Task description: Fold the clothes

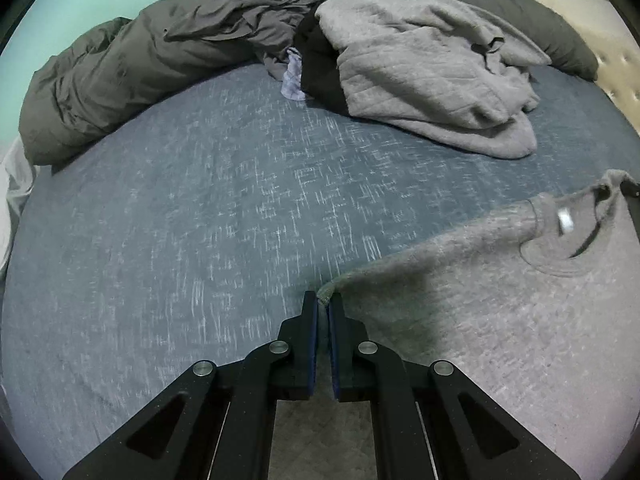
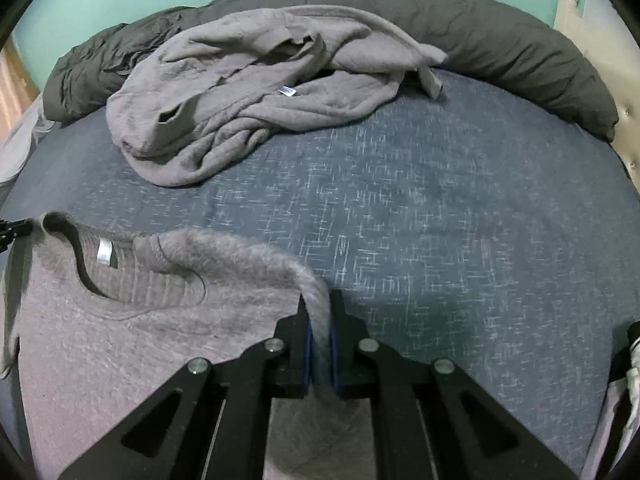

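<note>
A grey fuzzy sweater (image 1: 480, 320) lies at the near side of the blue bed, its neck opening and white label (image 1: 565, 220) facing up. My left gripper (image 1: 323, 300) is shut on the sweater's left shoulder corner, lifted a little off the sheet. My right gripper (image 2: 320, 308) is shut on the sweater's (image 2: 120, 320) right shoulder edge, a thick fold of knit running down between the blue pads. The top edge hangs stretched between both grippers. The other gripper's black tip (image 2: 12, 230) shows at the left edge of the right wrist view.
A crumpled pile of grey clothes (image 1: 432, 68) (image 2: 240, 108) lies at the far side of the blue patterned sheet (image 1: 200, 220), with black and lilac garments (image 1: 294, 76) beside it. A dark grey duvet (image 1: 132, 72) is bunched along the teal wall. A cream headboard (image 2: 628, 120) stands at the right.
</note>
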The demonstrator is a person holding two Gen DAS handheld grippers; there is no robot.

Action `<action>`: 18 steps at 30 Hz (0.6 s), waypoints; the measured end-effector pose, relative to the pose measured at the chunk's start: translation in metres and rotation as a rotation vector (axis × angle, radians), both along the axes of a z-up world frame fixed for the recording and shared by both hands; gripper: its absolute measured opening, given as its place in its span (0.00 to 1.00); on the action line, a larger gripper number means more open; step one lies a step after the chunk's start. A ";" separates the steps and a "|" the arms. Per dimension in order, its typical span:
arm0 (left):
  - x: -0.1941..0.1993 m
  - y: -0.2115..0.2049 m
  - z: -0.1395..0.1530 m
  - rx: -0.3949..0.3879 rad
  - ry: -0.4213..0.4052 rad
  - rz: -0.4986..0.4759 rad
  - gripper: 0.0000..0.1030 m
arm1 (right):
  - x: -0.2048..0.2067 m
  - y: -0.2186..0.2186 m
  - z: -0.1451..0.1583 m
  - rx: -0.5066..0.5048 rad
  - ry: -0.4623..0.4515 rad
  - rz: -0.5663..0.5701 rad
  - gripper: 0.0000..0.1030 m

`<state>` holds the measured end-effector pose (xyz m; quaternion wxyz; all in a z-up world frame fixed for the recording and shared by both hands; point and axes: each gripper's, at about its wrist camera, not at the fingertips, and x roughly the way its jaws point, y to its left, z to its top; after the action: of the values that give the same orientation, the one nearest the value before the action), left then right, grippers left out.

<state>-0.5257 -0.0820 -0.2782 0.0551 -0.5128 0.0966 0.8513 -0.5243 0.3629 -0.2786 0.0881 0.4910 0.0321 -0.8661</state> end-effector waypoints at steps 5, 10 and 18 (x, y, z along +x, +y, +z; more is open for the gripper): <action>-0.020 0.004 -0.013 -0.036 0.003 0.007 0.05 | -0.017 -0.004 -0.008 0.009 0.023 -0.025 0.06; -0.034 0.004 -0.036 -0.053 -0.023 0.014 0.06 | -0.032 -0.012 -0.032 0.027 -0.023 -0.028 0.07; -0.033 0.000 -0.013 -0.013 0.043 0.027 0.12 | -0.035 -0.012 -0.022 -0.012 0.060 -0.010 0.28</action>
<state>-0.5583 -0.0817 -0.2917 0.0382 -0.4961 0.0963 0.8620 -0.5588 0.3507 -0.3001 0.0859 0.4646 0.0270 -0.8809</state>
